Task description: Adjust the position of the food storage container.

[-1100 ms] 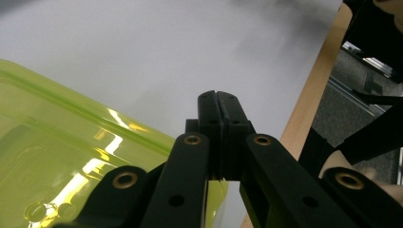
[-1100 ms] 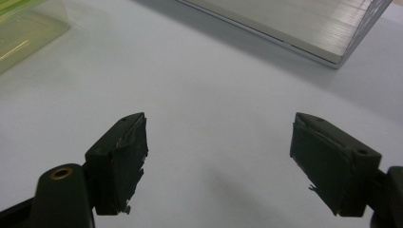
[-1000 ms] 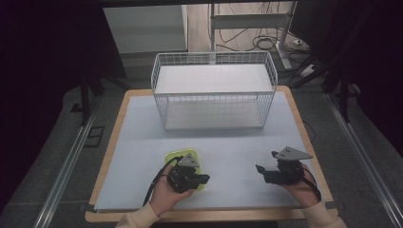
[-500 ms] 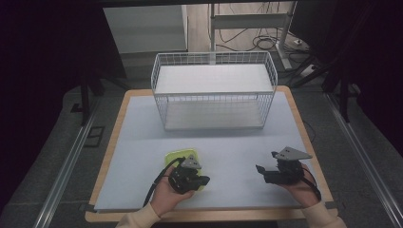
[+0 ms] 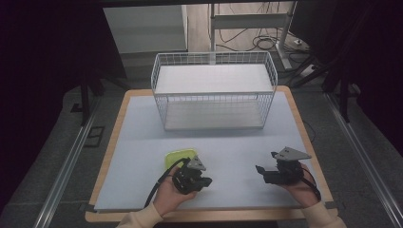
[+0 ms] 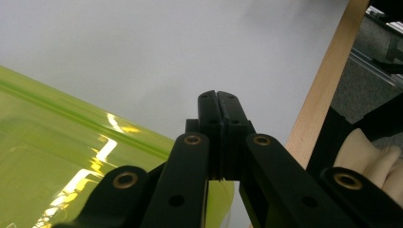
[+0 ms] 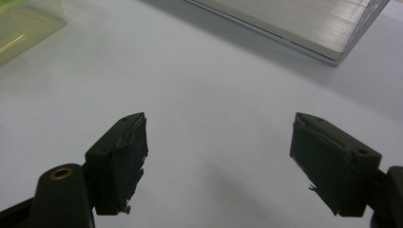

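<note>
A flat yellow-green translucent plastic container [image 5: 177, 157] lies on the white table mat near the front left. My left gripper [image 5: 207, 181] sits just in front of it, held low over the mat. In the left gripper view its jaws [image 6: 219, 102] are pressed together with nothing between them, and the green container [image 6: 57, 156] lies below and to their left. My right gripper [image 5: 266, 162] rests near the front right, pointing left. Its jaws [image 7: 218, 142] stand wide apart over bare mat, with the green container [image 7: 21, 23] far off at the upper left.
A white wire basket [image 5: 214, 90] with a white floor stands at the back middle of the table; its base edge [image 7: 294, 23] shows ahead of the right gripper. The mat [image 5: 142, 137] lies on a wooden board [image 5: 112, 142]. Dark floor and cables lie beyond.
</note>
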The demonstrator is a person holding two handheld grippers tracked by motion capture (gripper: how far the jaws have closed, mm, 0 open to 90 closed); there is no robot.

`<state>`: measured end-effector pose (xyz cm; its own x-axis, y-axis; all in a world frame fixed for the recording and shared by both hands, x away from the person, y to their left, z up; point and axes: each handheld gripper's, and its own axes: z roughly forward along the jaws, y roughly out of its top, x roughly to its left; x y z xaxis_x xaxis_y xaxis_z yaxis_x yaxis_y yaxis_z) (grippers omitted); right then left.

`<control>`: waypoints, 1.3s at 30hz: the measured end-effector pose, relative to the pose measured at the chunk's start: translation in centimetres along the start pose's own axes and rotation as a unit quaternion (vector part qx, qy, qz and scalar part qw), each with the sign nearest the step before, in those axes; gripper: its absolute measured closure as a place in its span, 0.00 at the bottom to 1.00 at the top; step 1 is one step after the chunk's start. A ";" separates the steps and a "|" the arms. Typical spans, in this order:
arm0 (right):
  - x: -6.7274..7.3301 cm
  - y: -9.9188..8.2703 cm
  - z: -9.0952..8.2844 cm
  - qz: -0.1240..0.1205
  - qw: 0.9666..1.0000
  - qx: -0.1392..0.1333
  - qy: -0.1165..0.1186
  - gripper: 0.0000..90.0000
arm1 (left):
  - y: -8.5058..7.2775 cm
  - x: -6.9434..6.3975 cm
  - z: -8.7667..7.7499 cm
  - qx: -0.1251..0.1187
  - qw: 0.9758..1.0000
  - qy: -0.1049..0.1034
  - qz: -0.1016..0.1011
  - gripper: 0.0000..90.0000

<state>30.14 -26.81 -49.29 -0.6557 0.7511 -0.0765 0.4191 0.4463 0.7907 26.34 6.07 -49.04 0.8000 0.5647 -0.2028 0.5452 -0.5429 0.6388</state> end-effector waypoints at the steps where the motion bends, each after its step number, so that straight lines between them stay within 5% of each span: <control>1: 0.0 0.0 0.0 0.000 1.000 0.000 0.000 0.22 | 0.0 0.0 0.0 0.000 1.000 0.000 0.000 1.00; 22: -0.1 0.1 -0.3 0.006 1.000 -0.005 0.001 0.22 | -2.5 1.0 -2.2 0.049 0.999 0.020 0.007 1.00; 39: -0.1 0.1 -0.1 0.006 1.000 -0.001 0.000 0.22 | -5.8 2.6 -4.9 0.056 0.997 0.053 -0.020 1.00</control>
<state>30.16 -26.95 -49.16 -0.6516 0.7556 -0.0671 0.4257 0.4374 0.7921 24.00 13.76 -49.62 0.7494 0.6467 -0.1420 0.6048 -0.5815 0.5441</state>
